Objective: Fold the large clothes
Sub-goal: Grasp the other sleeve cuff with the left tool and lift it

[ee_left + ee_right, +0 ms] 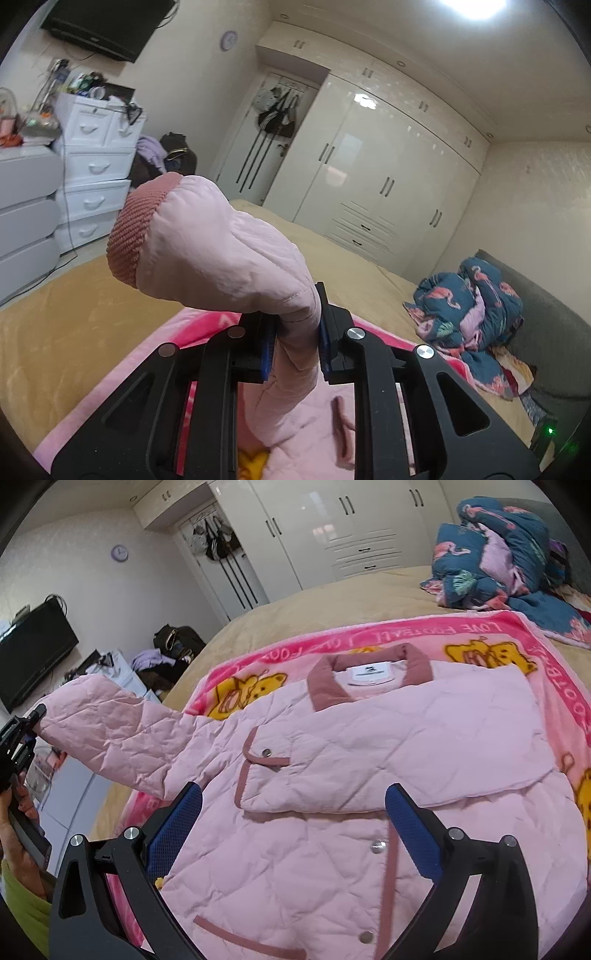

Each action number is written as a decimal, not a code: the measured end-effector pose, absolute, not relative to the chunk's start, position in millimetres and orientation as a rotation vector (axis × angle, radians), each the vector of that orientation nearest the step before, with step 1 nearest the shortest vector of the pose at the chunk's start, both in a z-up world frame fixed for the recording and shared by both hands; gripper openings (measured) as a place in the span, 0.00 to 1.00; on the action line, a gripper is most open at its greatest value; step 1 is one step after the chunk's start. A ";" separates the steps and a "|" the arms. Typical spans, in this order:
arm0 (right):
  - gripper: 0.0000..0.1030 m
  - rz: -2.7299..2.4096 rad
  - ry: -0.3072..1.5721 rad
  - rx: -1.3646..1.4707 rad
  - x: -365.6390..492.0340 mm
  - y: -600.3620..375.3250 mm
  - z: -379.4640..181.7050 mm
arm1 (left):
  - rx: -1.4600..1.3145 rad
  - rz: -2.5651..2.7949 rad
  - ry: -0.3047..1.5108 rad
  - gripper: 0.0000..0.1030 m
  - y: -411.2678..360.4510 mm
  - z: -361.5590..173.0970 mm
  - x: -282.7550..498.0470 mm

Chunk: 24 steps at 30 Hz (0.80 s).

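Note:
A pink quilted jacket (332, 775) lies front up on a pink cartoon blanket (554, 686) on the bed, its collar (369, 672) toward the far side. One sleeve is folded across the chest. My left gripper (293, 332) is shut on the other sleeve (229, 254), near its ribbed cuff (136, 229), and holds it up off the bed. In the right wrist view that sleeve (110, 738) stretches out to the left, where the left gripper (26, 723) holds its end. My right gripper (295, 819) is open and empty, just above the jacket's front.
A crumpled blue flamingo quilt (495, 550) lies at the head of the tan bed (74, 332). White drawers (92, 177) and piled clothes stand at the bedside. White wardrobes (388, 166) line the far wall.

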State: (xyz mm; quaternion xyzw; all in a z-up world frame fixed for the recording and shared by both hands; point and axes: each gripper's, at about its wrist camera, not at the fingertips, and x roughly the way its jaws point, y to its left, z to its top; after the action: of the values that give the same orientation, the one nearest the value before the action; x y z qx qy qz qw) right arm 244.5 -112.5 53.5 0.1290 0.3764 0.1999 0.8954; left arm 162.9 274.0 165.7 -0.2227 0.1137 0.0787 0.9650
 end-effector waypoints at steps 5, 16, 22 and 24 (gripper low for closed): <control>0.96 0.396 0.768 0.284 233.3 -136.5 56.5 | -0.410 0.133 0.241 0.11 244.8 170.4 170.1; 0.96 0.377 0.743 0.348 221.0 -185.5 58.8 | -0.346 0.084 0.271 0.11 186.0 176.6 191.6; 0.96 0.365 0.727 0.390 215.7 -210.9 57.6 | -0.305 0.052 0.294 0.11 152.7 173.8 204.9; 0.96 0.360 0.728 0.398 214.8 -216.7 55.5 | -0.296 0.044 0.302 0.11 142.9 171.8 208.7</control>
State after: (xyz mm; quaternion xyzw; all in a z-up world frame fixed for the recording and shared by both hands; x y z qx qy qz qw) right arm 214.8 -216.7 55.5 0.1922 0.3515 0.1738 0.8996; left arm 208.7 142.9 171.8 -0.1467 0.1498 0.0217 0.9775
